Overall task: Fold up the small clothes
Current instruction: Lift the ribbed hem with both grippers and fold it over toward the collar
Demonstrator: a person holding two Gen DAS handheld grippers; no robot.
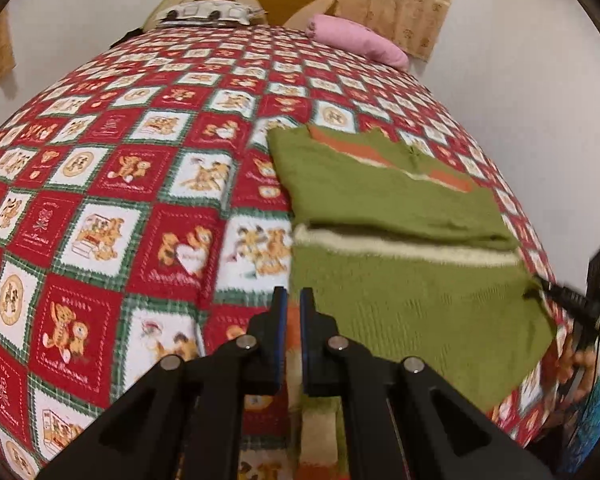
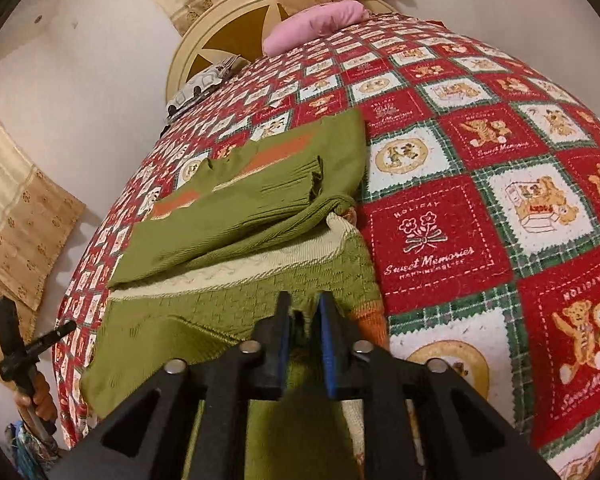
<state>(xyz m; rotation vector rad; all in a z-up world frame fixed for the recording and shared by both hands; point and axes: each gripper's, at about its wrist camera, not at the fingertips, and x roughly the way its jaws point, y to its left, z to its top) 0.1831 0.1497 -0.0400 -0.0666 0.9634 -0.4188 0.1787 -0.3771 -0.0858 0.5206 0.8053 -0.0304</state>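
The bedspread (image 2: 460, 240) carries the green sweater (image 2: 240, 216) at its near edge, sleeves already folded in (bottom fold seemingly left). Left gripper (image 1: 293, 300) is closed and empty; right gripper (image 2: 304, 312) stands slightly parted over the hem, apparently gripping nothing.

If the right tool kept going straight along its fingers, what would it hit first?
Most likely the green knitted sweater, whose textured near part lies directly ahead of the right tool. Fabric already shows between the fingers, though contact is unclear.
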